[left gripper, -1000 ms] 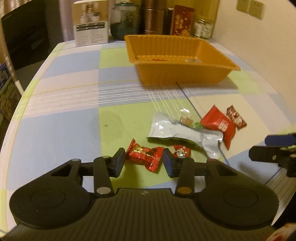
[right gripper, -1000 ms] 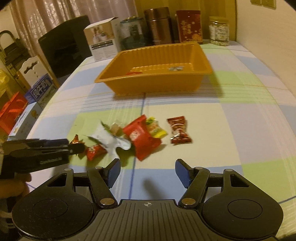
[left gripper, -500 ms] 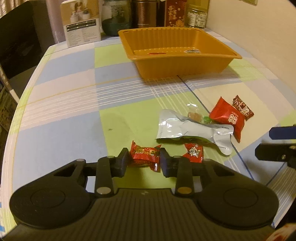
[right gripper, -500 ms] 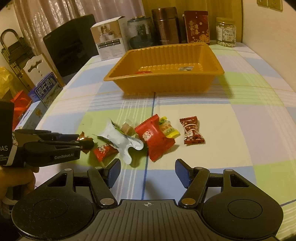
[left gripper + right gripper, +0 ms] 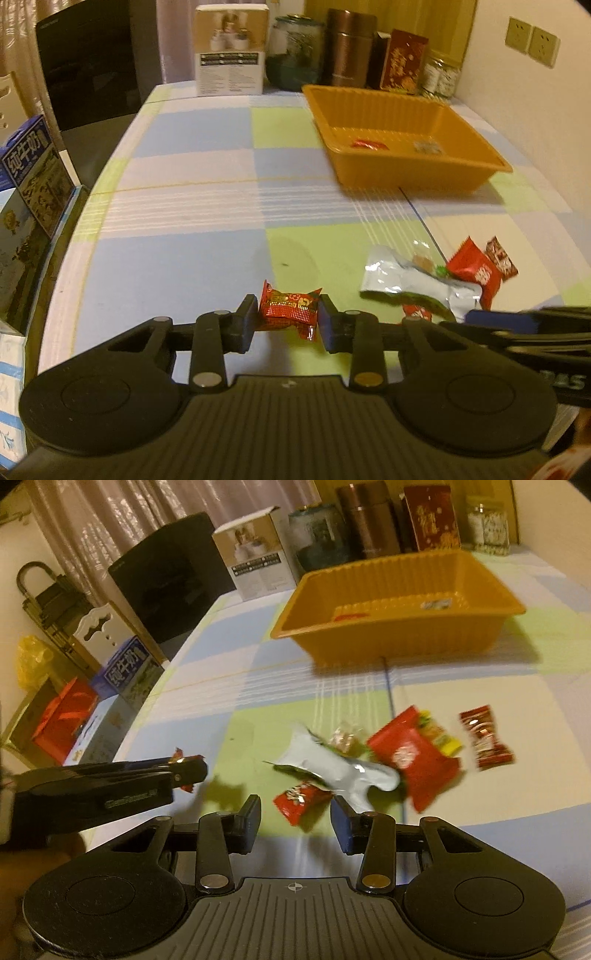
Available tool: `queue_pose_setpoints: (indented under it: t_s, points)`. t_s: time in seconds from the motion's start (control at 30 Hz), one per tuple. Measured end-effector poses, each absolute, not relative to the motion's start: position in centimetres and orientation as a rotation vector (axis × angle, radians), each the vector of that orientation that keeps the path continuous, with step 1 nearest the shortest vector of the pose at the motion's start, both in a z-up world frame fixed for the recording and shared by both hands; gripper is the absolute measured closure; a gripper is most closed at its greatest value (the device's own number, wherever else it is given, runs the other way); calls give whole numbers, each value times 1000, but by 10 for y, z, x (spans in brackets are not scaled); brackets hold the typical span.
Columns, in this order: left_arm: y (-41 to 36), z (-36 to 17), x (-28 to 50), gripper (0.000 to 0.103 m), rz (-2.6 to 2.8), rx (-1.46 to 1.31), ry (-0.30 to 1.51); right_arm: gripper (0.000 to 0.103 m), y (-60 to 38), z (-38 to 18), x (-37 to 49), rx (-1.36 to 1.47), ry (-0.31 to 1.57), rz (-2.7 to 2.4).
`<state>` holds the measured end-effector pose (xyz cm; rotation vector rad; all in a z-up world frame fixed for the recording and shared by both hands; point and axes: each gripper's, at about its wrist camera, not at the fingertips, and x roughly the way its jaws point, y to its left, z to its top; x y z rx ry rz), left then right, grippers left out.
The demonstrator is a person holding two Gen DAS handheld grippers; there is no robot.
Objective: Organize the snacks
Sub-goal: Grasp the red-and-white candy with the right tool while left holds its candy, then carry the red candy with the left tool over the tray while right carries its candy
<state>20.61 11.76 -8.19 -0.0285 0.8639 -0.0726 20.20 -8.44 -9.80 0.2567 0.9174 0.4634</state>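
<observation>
Our left gripper [image 5: 287, 320] has its jaws clamped on a red candy [image 5: 290, 309], now lifted off the counter [image 5: 184, 229]. Our right gripper [image 5: 295, 821] has just been narrowing its jaws; they stand apart around a small red candy [image 5: 301, 800] lying on the counter, having shifted left since earlier. The tray [image 5: 402, 173] sits well beyond.

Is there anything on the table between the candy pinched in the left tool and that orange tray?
Nothing visible: the red candy sits in the left gripper, and only bare checked tablecloth lies between it and the orange tray.
</observation>
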Motion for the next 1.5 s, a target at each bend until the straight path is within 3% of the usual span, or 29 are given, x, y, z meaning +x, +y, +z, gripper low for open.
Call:
queue_pose_setpoints:
  t_s: [0.27,0.4,0.6,1.5]
  points:
    - [127,-76,202,72,-58,-69,843,62,-59,-116,223,212,950,392]
    - [126,-74,199,72,-58,-74,840,76,-50,-122,219,121,938,392]
    - [122,-71,192,72,-63,-80,841,84,-60,-120,209,101,925,409]
    - [41,-30,165,72,-163,-24,796,84,-145,-39,164,119,743,351]
